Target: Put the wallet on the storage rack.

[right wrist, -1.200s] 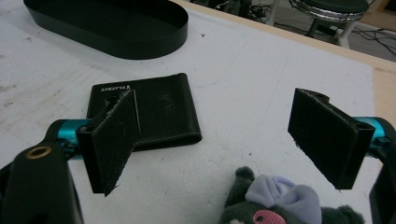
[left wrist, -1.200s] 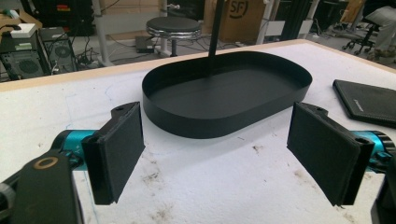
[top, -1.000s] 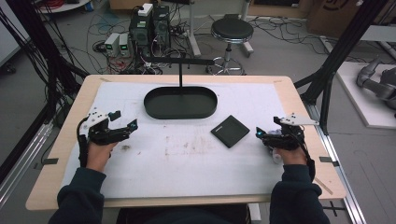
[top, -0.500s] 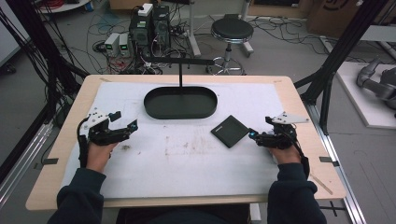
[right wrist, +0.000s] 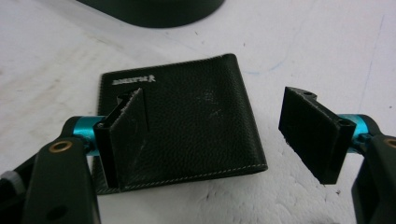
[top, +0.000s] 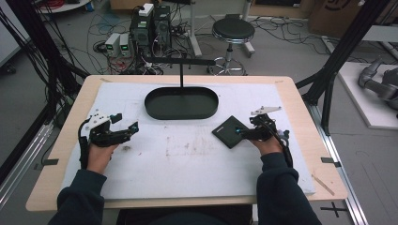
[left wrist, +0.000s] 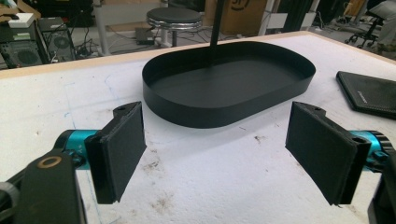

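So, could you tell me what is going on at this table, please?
A person holds a gripper in each hand. The right gripper is open over a black wallet lying flat on the white mat, not gripping it. The left gripper is open and idle, facing the empty black tray.

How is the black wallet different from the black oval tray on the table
The wallet is a flat square of grained leather with pale stitching; the oval tray is smooth, with a raised wall and a post rising from it. The wallet is much smaller than the tray. The wallet lies between the open right tongs; the tray sits well ahead of the open left tongs. Both are black and rest on the white table cover.
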Tool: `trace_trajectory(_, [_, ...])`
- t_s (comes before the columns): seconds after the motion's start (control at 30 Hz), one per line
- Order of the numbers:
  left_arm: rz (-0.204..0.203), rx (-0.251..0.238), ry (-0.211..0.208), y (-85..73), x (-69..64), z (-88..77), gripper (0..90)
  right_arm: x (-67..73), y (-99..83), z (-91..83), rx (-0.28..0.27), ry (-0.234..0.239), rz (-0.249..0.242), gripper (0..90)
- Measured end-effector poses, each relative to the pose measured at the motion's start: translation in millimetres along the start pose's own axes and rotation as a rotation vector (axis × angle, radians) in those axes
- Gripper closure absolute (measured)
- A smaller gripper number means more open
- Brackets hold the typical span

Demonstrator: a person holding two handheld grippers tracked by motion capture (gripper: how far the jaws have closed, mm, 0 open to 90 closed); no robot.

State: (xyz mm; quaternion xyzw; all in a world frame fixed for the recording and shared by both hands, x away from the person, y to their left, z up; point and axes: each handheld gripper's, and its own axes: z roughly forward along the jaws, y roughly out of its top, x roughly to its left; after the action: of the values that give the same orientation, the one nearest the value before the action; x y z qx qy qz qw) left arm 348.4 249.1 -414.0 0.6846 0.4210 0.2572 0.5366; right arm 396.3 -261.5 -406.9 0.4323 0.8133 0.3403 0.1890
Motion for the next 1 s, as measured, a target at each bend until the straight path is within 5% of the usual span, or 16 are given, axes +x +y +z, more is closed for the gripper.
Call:
trace_trajectory(0.17, [0.0, 0.007, -0.005, -0.5, 0.1, 1.0, 19.9, -2.4, 2.5, 21.3, 0.061, 0.015, 0.034, 21.4])
trace_trajectory(0.3, [-0.003, 0.009, -0.004, -0.6, 0.4, 0.9, 20.0, -7.9, 1.8, 34.6, 0.129, -0.021, 0.043, 18.7])
trace_trajectory(0.47, [-0.006, 0.014, -0.001, -1.1, 0.6, 1.1, 20.0, -19.9, -2.0, 40.2, 0.149, 0.055, 0.154, 16.6])
trace_trajectory(0.6, [-0.004, 0.016, -0.001, -1.3, 0.2, 1.4, 20.1, -20.5, -2.4, 40.7, 0.146, 0.059, 0.155, 17.3])
trace_trajectory(0.73, [-0.002, 0.019, 0.002, -1.2, 0.8, 0.6, 20.2, -18.5, -0.9, 36.5, 0.144, 0.11, 0.13, 36.7])
trace_trajectory(0.9, [-0.008, 0.022, 0.001, -1.8, 1.0, 1.0, 20.2, -18.0, -0.3, 34.3, 0.142, 0.102, 0.118, 43.7])
trace_trajectory(0.93, [-0.007, 0.023, 0.002, -1.8, 1.0, 1.0, 20.3, -19.7, 0.0, 31.2, 0.136, 0.087, 0.108, 55.6])
trace_trajectory(1.0, [-0.004, 0.026, 0.003, -1.8, 1.3, 1.0, 20.4, -20.8, 0.0, 29.0, 0.138, 0.085, 0.113, 61.6])
